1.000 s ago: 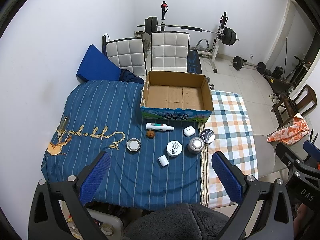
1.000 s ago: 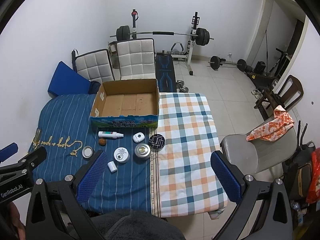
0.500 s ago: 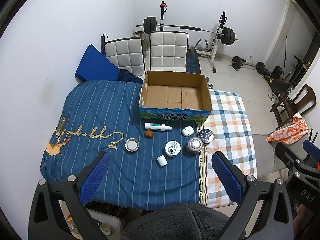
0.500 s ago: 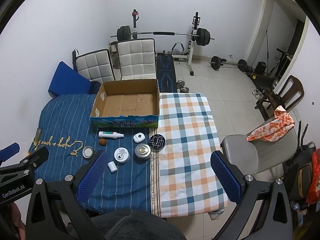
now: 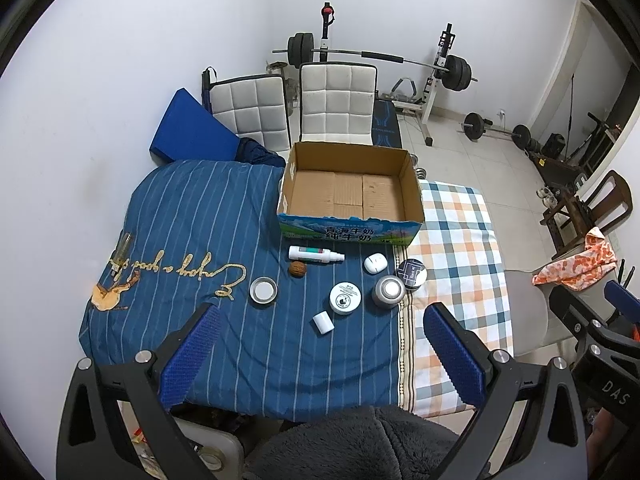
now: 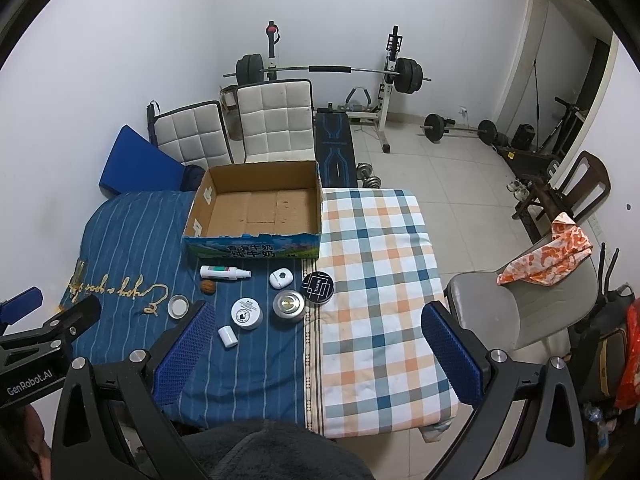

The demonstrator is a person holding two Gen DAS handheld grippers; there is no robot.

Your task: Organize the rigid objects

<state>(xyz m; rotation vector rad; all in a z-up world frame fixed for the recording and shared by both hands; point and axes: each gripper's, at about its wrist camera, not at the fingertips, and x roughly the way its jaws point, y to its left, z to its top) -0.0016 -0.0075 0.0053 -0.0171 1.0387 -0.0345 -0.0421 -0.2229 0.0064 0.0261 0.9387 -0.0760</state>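
Both tools hang high over the worktop [image 5: 224, 216], the left tool [image 5: 320, 354] and right tool [image 6: 316, 354] spread wide, gripping nothing. The box [image 5: 350, 194] sits at the far side; a bottle [image 5: 314, 255], walnut [image 5: 297, 269] and jars [image 5: 345, 298] lie just near of it.

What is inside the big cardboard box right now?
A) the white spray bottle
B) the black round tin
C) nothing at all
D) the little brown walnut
C: the cardboard box shows only its bare floor, while the walnut, spray bottle and black tin all lie on the cloth in front of it.
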